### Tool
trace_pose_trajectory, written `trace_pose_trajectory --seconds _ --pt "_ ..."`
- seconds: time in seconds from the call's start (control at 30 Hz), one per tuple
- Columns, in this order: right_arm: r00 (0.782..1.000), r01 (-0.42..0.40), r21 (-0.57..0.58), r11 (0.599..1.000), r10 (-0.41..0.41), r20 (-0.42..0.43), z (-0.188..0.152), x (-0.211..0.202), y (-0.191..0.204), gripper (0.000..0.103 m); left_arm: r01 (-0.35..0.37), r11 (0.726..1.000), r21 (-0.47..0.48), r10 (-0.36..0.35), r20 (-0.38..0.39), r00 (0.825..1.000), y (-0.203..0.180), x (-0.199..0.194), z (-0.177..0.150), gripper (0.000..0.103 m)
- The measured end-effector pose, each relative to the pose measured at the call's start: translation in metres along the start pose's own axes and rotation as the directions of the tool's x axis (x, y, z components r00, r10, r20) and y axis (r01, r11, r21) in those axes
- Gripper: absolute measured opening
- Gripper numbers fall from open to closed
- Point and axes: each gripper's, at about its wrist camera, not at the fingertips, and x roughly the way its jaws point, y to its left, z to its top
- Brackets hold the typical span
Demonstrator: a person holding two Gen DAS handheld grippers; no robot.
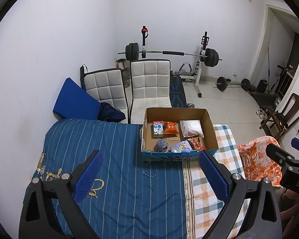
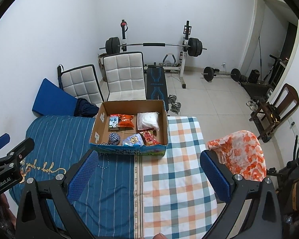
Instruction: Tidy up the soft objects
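Note:
A cardboard box (image 1: 210,128) (image 2: 165,127) stands on the bed. Inside lie a milk carton (image 1: 157,129) (image 2: 113,122), an orange snack bag (image 1: 171,128) (image 2: 126,120), a white soft bag (image 1: 191,127) (image 2: 148,121), a red snack bag (image 1: 196,143) (image 2: 149,137), a pale blue pouch (image 1: 180,147) (image 2: 132,140) and a blue-white rope ball (image 1: 161,145) (image 2: 114,138). Its string (image 1: 151,171) trails over the box front onto the bed. My left gripper (image 1: 150,169) is open and empty above the striped blanket. My right gripper (image 2: 149,171) is open and empty above the checked sheet.
An orange-white cloth (image 1: 257,159) (image 2: 241,153) hangs at the bed's right edge. Beyond the bed stand two white chairs (image 1: 149,83) (image 2: 125,75), a blue pad (image 1: 73,99), a weight bench with barbell (image 2: 155,45) and dumbbells (image 2: 174,102). A wooden chair (image 2: 277,107) stands at right.

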Motion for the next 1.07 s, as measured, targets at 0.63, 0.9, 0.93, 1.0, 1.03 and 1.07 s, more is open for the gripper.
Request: trace_pose_trajectory --seconds 0.63,0.9,0.93,1.0,1.03,1.07 --pt "1.000 0.011 0.001 1.000 -0.011 -0.006 0.0015 0.0007 -0.0011 0.103 -0.033 0.999 0.010 0.033 0.008 0.999 0.0012 -0.0001 0.0036 0.099" --pt "1.000 0.011 0.001 1.000 -0.011 -0.008 0.0005 0.0012 -0.0003 0.103 -0.030 1.000 0.009 0.030 0.010 1.000 0.0012 0.0008 0.0039 0.098" --pt "1.000 0.010 0.002 1.000 -0.010 -0.008 0.0008 0.0012 -0.0004 0.103 -0.031 0.999 0.009 0.031 0.008 0.999 0.0012 0.0008 0.0039 0.098" --pt "1.000 0.007 0.003 1.000 -0.007 -0.009 0.0002 0.0021 0.0005 0.103 -0.029 1.000 0.010 0.029 0.010 1.000 0.0006 0.0009 0.0044 0.099" --pt "1.000 0.009 0.003 1.000 -0.009 -0.006 -0.0003 0.0024 0.0010 0.103 -0.029 0.999 0.012 0.029 0.011 1.000 -0.0005 0.0005 0.0045 0.098" --pt "1.000 0.010 0.003 1.000 -0.010 -0.005 -0.0006 0.0028 0.0014 0.103 -0.031 0.999 0.011 0.030 0.011 0.999 -0.0005 0.0005 0.0044 0.099"
